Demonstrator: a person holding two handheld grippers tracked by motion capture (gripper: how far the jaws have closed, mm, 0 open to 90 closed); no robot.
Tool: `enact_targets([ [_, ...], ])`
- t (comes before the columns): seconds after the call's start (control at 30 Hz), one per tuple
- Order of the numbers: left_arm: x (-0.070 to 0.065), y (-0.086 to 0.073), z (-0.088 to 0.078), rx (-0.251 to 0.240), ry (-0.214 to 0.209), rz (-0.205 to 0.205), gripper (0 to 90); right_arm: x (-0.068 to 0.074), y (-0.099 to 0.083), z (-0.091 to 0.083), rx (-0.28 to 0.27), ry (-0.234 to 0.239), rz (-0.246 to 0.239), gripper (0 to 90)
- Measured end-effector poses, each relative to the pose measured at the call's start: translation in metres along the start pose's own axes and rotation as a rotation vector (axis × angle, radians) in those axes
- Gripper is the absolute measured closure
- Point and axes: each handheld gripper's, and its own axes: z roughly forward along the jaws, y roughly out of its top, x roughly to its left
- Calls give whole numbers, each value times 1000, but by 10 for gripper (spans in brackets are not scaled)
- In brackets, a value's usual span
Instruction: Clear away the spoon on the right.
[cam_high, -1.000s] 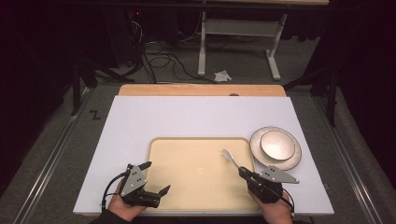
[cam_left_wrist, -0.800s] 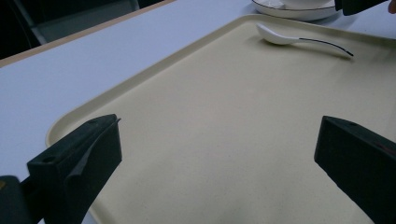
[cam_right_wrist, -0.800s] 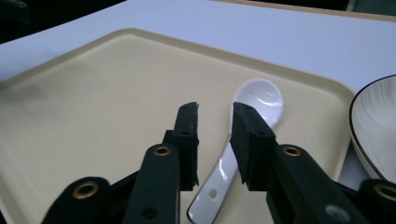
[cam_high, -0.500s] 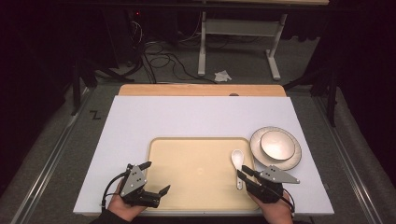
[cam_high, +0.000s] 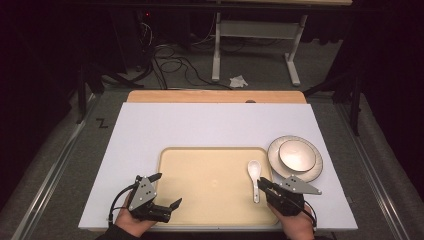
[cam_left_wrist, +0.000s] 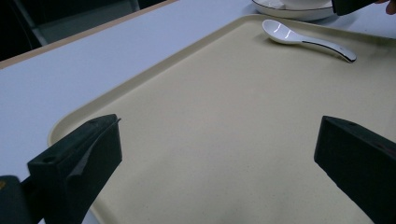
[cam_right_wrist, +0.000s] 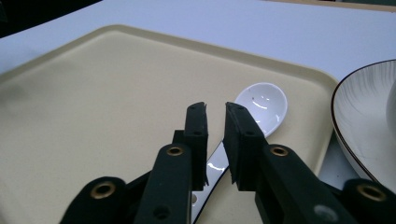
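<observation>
Spoon (cam_high: 254, 176) lies on the beige tray (cam_high: 200, 200), near the tray's right edge in the high view, its bowl toward the top of the frame and its handle running down toward my right hand-held gripper (cam_high: 265, 186). Its long axis runs nearly straight up and down in that frame, only slightly tilted, and the bowl faces up. In the right gripper view the jaws of my right hand-held gripper have just been closing and now stand almost together, with a thin slit between the pads, poised above the handle; the white handle passes beneath them and I judge nothing is pinched between them. The spoon looks set down flat on the tray. To finish this step well, I should draw the right hand-held gripper back along the handle's line without nudging it, since the glazed handle could skid on the smooth tray. My left hand-held gripper (cam_high: 167, 200) rests at the tray's lower left edge with its jaws wide apart and nothing between them, over bare tray. To the right of the spoon, off the tray on the white bench (cam_high: 200, 125), sits a plate (cam_high: 307, 167) with a bowl (cam_high: 295, 154) on it.
</observation>
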Motion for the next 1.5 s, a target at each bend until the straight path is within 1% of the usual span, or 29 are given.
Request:
enact_targets([
  [0.03, 0, 0, 0, 0, 0, 0, 15, 0, 0, 1, 8, -8, 2, 843],
  [0.1, 0, 0, -1, -3, 1, 0, 15, 0, -1, 1, 15, -10, 2, 860],
  [0.23, 0, 0, -1, -4, 1, 0, 15, -2, -1, 0, 17, -14, -3, 858],
  [0.27, 0, 0, -1, -4, 1, 0, 15, -3, -1, -1, 15, -16, 0, 841],
  [0.33, 0, 0, -1, -5, 2, 0, 15, -6, -1, -3, 9, -8, -2, 765],
  [0.43, 1, 0, -2, -8, 5, -3, 15, -11, -1, -7, 0, 7, -14, 602],
  [0.47, 1, 0, -2, -8, 5, -4, 15, -13, -1, -9, -5, 9, -14, 561],
  [0.57, 1, 0, -2, -7, 5, -4, 15, -19, -2, -17, -18, 9, 16, 454],
  [0.6, 1, 0, -2, -8, 6, -4, 15, -21, -2, -20, -32, 18, 24, 423],
  [0.67, 1, 0, -2, -8, 6, -5, 15, -24, -2, -25, -44, 29, 20, 343],
  [0.73, 1, 0, -2, -8, 6, -7, 15, -28, -3, -29, -44, 36, 18, 248],
  [0.87, 1, -1, -1, -4, 6, -8, 15, -34, -5, -36, -45, 34, 11, 125],
  [0.97, 1, 0, 0, -3, 9, -11, 13, -38, -7, -42, -33, 13, -7, 28],
  [1.0, 1, 0, 0, -6, 10, -13, 12, -39, -8, -44, -33, 13, -11, 8],
  [1.07, 1, 0, 0, -11, 12, -20, 9, -41, -10, -48, -37, 4, -19, 2],
  [1.13, 1, 0, 0, -16, 14, -25, 7, -43, -12, -52, -46, -4, -18, 2],
  [1.27, 1, 0, 0, -15, 20, -23, 7, -46, -12, -53, -73, -9, -1, 2],
  [1.33, 1, 0, 0, -11, 22, -24, 7, -46, -12, -52, -71, -13, -3, 2],
  [1.43, 1, 0, 0, -9, 22, -23, 7, -46, -13, -50, -65, -5, -9, 2],
  [1.5, 1, 0, 1, -6, 20, -23, 8, -46, -13, -50, -64, -2, -1, 2],
])
